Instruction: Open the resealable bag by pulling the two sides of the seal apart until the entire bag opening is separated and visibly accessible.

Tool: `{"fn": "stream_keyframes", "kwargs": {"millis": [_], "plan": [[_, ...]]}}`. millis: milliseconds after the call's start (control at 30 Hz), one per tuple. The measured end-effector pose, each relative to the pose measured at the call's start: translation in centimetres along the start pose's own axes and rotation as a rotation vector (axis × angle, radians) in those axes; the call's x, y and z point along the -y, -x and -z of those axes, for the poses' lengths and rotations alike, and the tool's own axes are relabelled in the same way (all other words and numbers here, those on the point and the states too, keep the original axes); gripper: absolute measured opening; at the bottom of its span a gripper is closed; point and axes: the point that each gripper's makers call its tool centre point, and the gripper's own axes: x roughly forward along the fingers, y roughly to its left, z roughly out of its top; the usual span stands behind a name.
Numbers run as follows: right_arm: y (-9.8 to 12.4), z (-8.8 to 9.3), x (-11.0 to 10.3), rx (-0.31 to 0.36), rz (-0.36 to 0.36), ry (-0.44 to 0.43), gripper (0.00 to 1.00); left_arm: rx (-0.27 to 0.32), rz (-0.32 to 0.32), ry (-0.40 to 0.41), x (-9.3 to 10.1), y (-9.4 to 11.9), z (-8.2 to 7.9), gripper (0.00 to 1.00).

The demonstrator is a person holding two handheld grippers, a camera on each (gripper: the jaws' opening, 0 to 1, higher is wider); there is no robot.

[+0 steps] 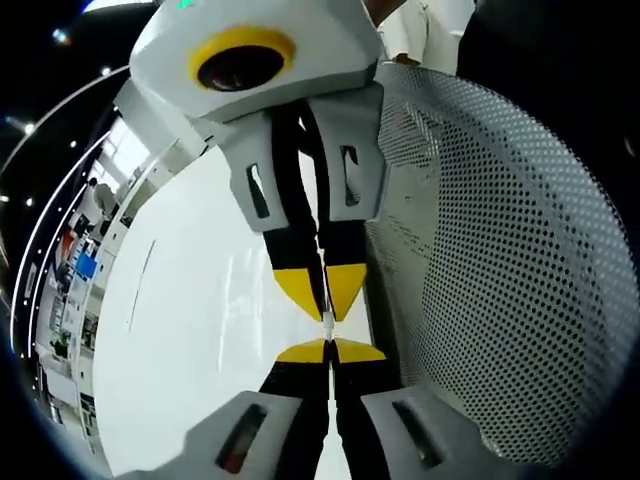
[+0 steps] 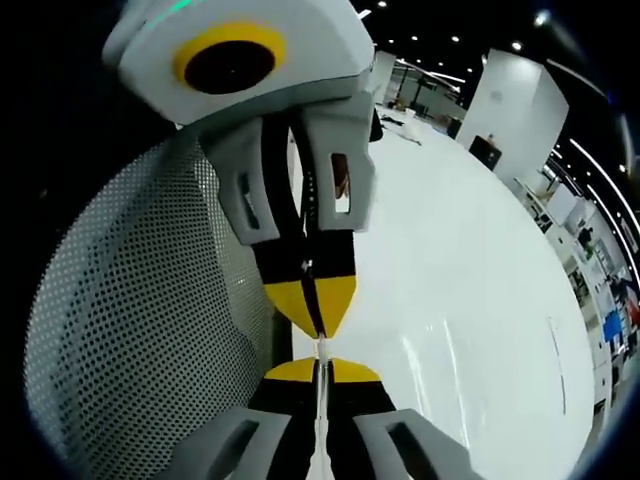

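Left hand-held gripper (image 1: 327, 346): closed on bag (image 1: 500, 250) seal.
Right hand-held gripper (image 2: 320, 365): closed on the seal, tip to tip with the left.
Bag: perforated, held above white table (image 2: 470, 290).

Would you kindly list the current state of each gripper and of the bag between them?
left gripper: shut on the resealable bag's edge, tip to tip with the other.
right gripper: shut on the same edge, facing the left one.
resealable bag: dotted translucent, held up off the white table; seal pinched between the tips, no opening visible.
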Motion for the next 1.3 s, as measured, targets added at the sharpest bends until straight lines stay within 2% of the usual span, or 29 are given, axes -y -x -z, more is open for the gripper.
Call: {"fn": "stream_keyframes", "kwargs": {"millis": [67,133,400,500,600,733,767,800,1000,1300], "plan": [[0.1,-0.1,0.3,0.0,0.011,-0.026,0.0,0.001,-0.004,0.007,-0.5,-0.2,0.1,0.0],[0.3,-0.3,0.5,0.001,0.015,-0.014,0.0,0.006,-0.007,0.01,-0.8,-0.2,0.1,0.0],[0.3,-0.3,0.3,-0.027,-0.002,0.008,0.01,-0.012,0.002,-0.001,-0.2,-0.4,0.5,0.0],[0.4,-1.3,-0.4,0.011,-0.029,0.005,0.03,-0.011,0.005,0.002,0.0,-0.4,0.6,0.0],[0.2,-1.7,-0.3,0.01,-0.02,0.029,0.03,-0.008,0.009,-0.003,0.2,-0.4,0.4,0.0],[-0.2,-1.4,-0.2,-0.009,-0.025,0.053,0.01,-0.017,0.006,-0.022,0.2,-0.5,0.2,0.0],[-0.2,-1.1,-0.2,-0.025,-0.022,0.06,0.0,-0.009,0.003,-0.003,0.1,-0.3,0.2,0.0],[-0.2,-1.3,-0.2,-0.012,-0.026,0.075,0.0,-0.004,0.006,0.005,0.0,-0.3,0.2,0.0],[-0.1,-1.2,-0.3,-0.005,-0.016,0.036,0.0,-0.016,0.031,0.019,0.1,-0.4,0.0,0.0],[0.6,-0.4,-0.2,-0.009,-0.011,0.019,0.0,0.001,0.029,0.017,0.0,-0.2,-0.5,0.0]]}}
